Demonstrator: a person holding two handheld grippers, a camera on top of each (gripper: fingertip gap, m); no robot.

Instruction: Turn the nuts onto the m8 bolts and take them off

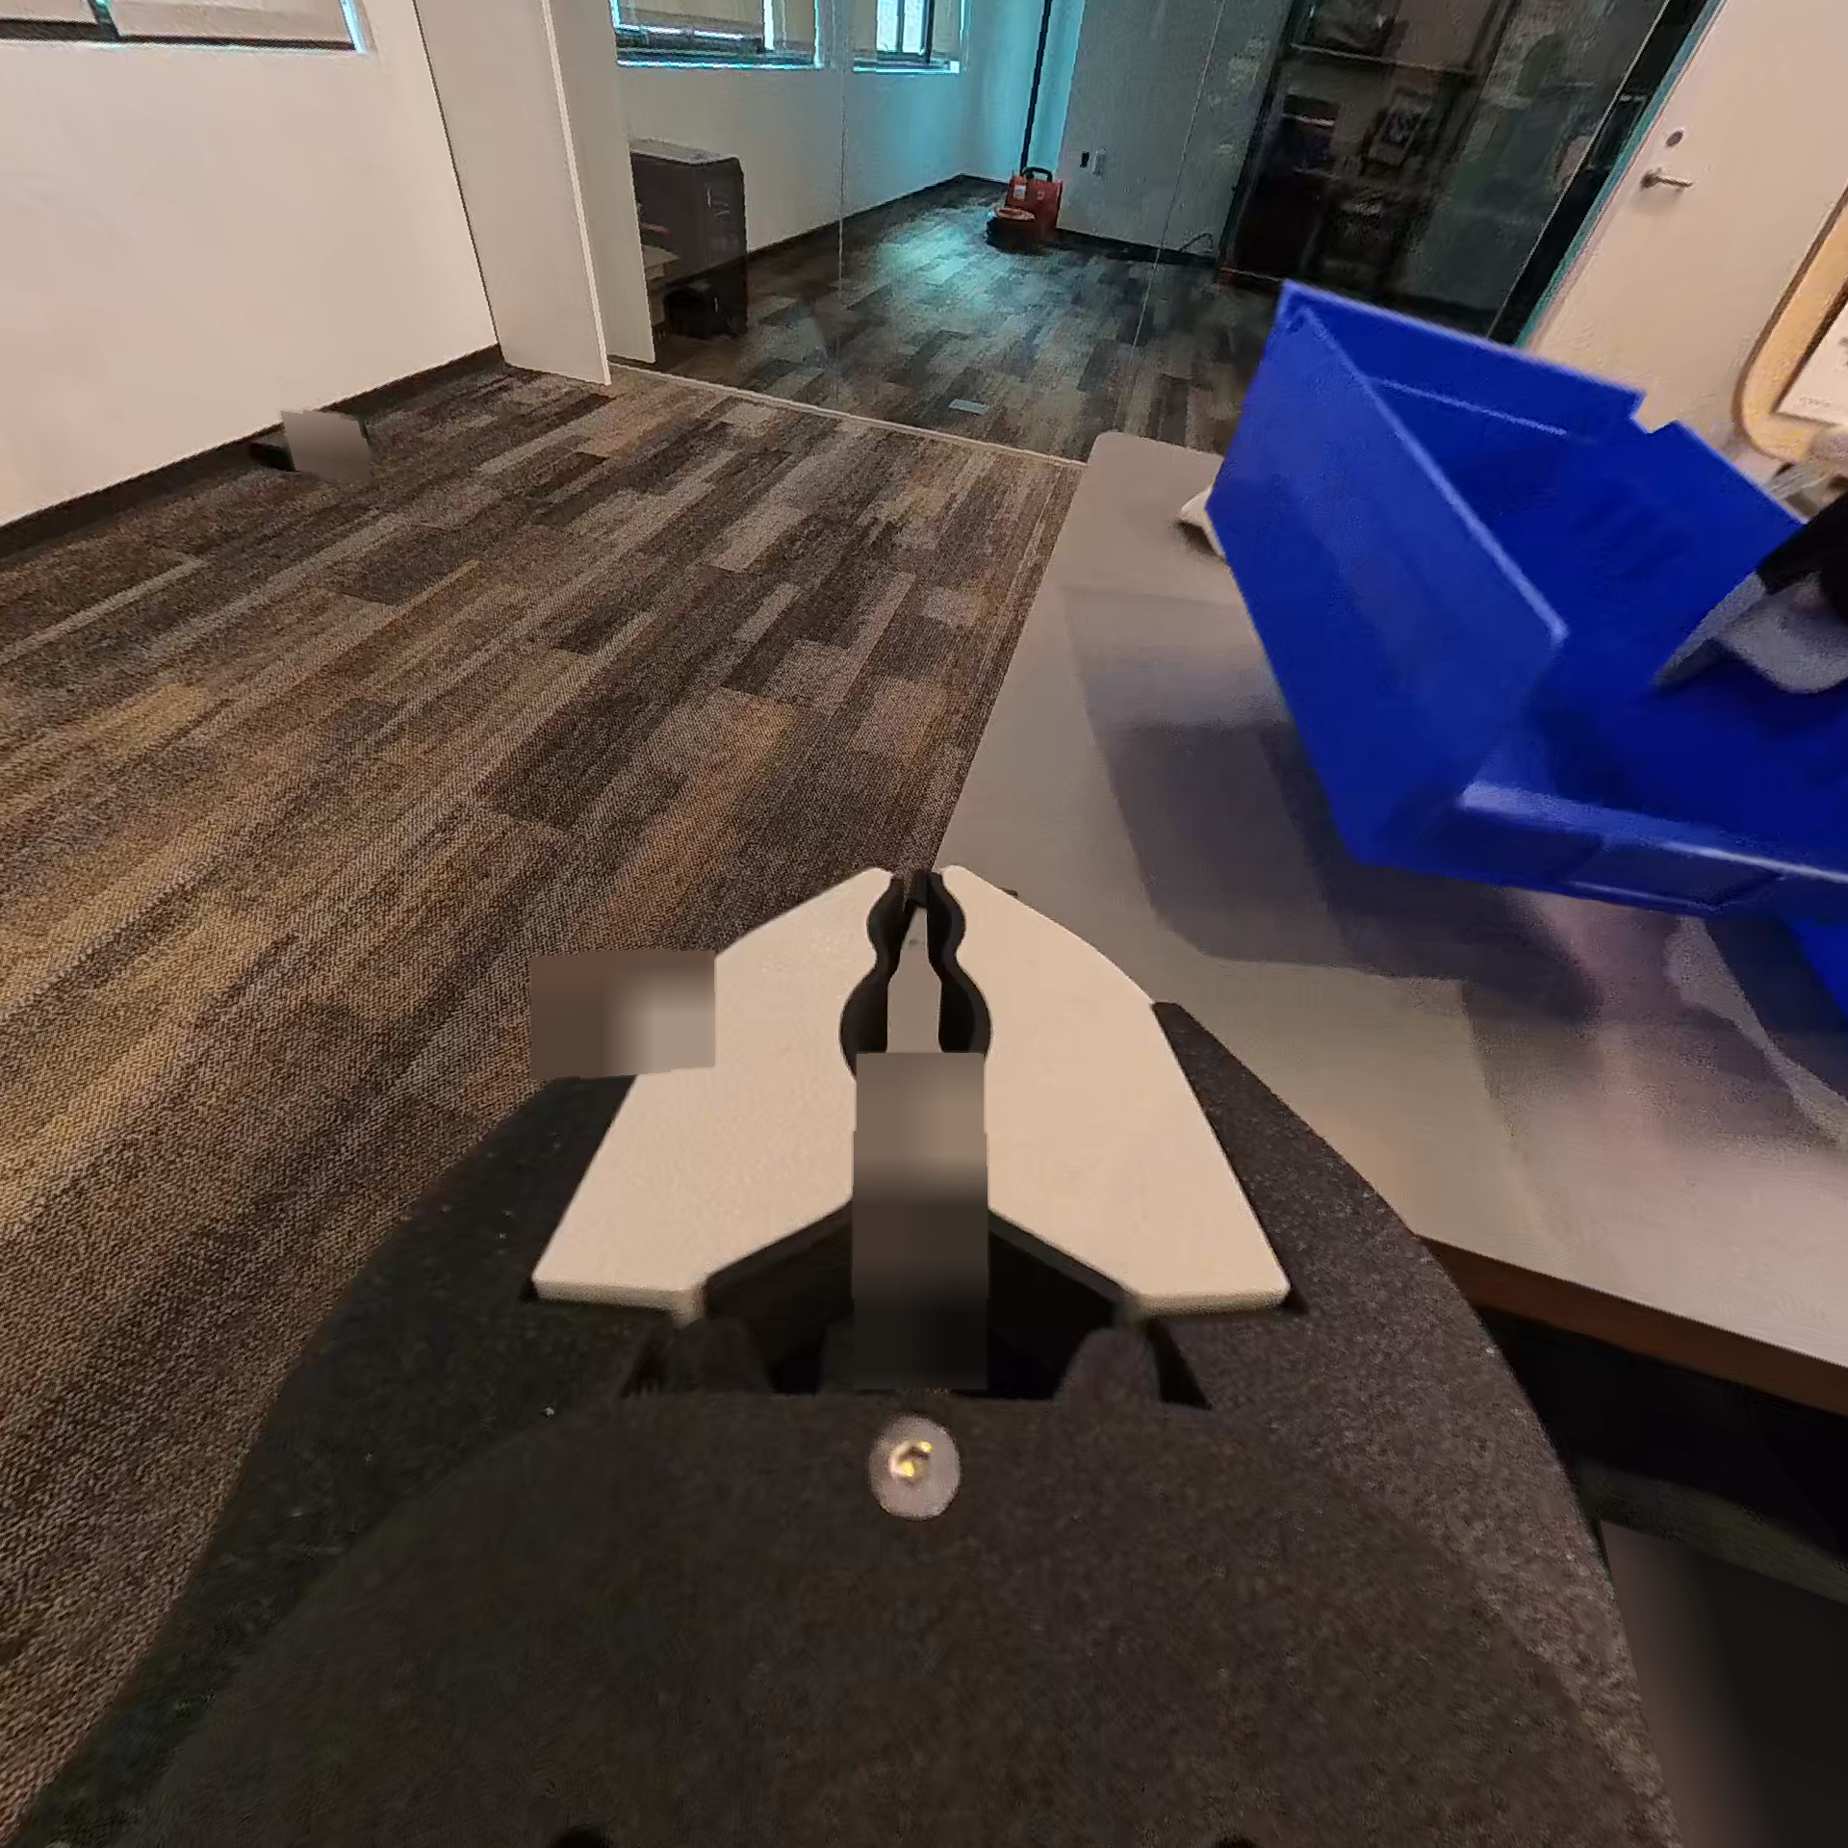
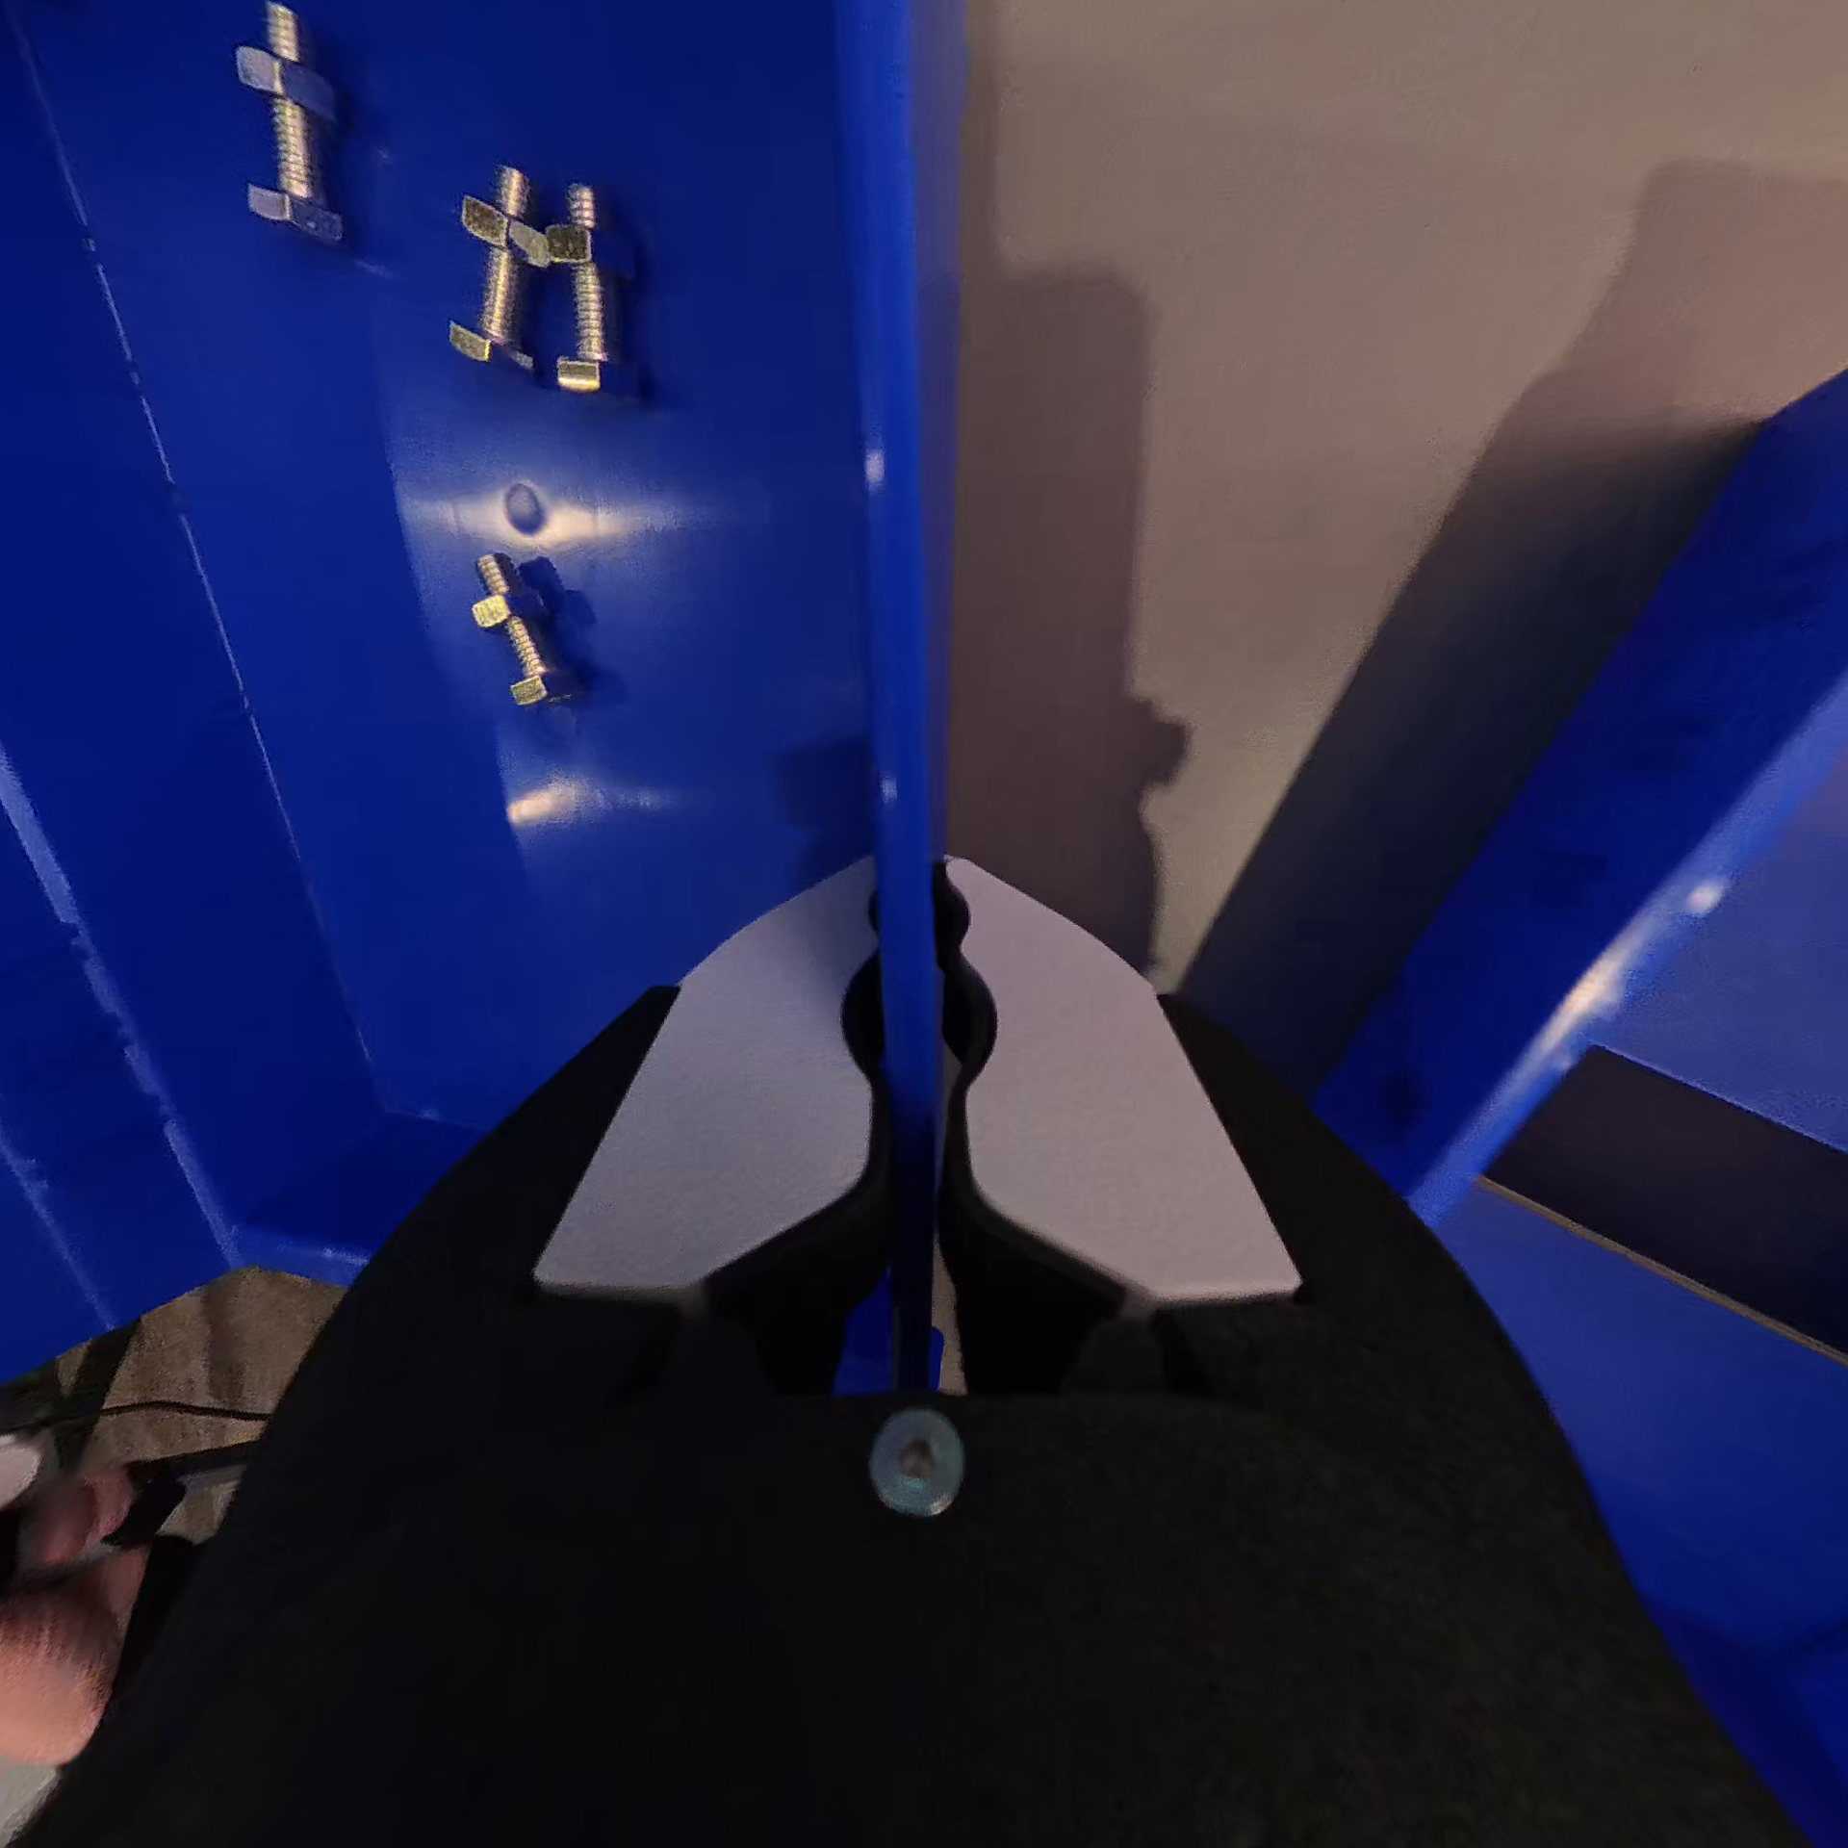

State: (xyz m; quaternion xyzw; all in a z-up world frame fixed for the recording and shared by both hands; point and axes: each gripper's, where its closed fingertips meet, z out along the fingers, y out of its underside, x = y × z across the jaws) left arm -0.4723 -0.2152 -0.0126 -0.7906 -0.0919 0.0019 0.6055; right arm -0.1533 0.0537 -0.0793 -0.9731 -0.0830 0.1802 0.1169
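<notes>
The right hand-held gripper [image 2: 908, 880] clamped a blue bin's [image 2: 600, 900] wall, four nutted bolts [image 2: 520, 630] inside, a second bin [image 2: 1650, 800] right; the left hand-held gripper [image 1: 918, 885] was clenched bare above the grey surface [image 1: 1200, 1050].

We see brown-grey patchwork carpet [image 1: 450, 700] over most of the left wrist view. A grey table [image 1: 1250, 1000] with a dark wood edge sits at right. White wall [image 1: 200, 300] at left, white pillar [image 1: 530, 180] beside it. Behind a glass partition we note a dark cabinet [image 1: 690, 240], a red machine [image 1: 1030, 200] on the floor and dark shelving [image 1: 1380, 140]. Windows [image 1: 780, 35] run along the top. A white door [image 1: 1700, 150] with a metal handle sits far right, beside a wood-rimmed board [image 1: 1800, 330].
</notes>
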